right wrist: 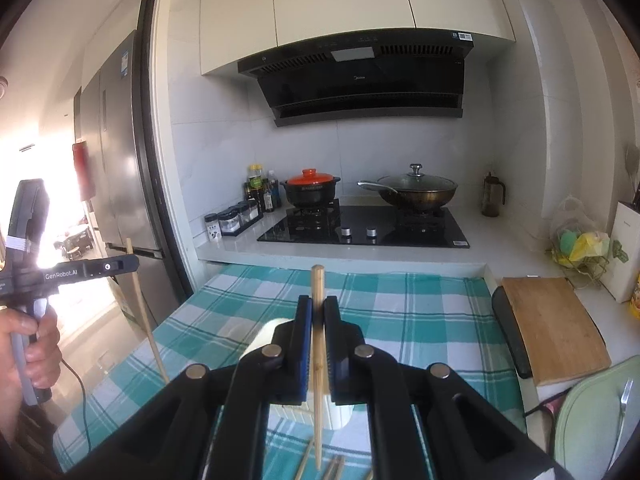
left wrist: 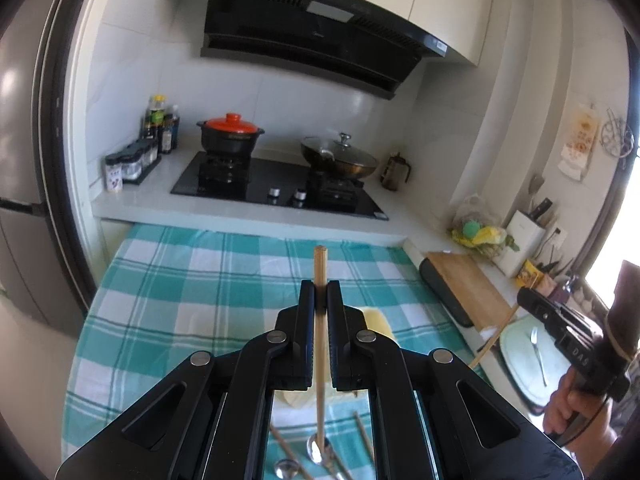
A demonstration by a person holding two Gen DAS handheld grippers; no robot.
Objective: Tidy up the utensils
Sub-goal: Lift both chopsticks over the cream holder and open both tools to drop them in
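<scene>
1. Where the teal-and-white checked tablecloth [left wrist: 168, 288] covers the table, its far edge meets the white counter [right wrist: 240, 246] that carries the black hob [left wrist: 256, 190], and we see a wooden cutting board [right wrist: 556, 324] lying past its right edge.
2. We hold the left gripper [left wrist: 321, 292] above the cloth's middle, its jaws pressed together on one wooden chopstick [left wrist: 320, 320] — the stick stands nearly upright and its blunt end pokes out above the fingertips.
3. We hold the right gripper [right wrist: 318, 308] above the cloth too, its jaws likewise clamped on a second chopstick [right wrist: 318, 360], which also stands upright between the pads.
4. A pale cylindrical holder [right wrist: 268, 332] sits on the cloth just behind the right gripper, mostly hidden by it.
5. Beyond the right edge, a pale green tray [left wrist: 520, 356] carries a metal fork [left wrist: 538, 356].
6. On the cloth's near edge, below the grippers, lie loose chopsticks [right wrist: 334, 466] and metal spoons [left wrist: 316, 446] — how many, we cannot tell.
</scene>
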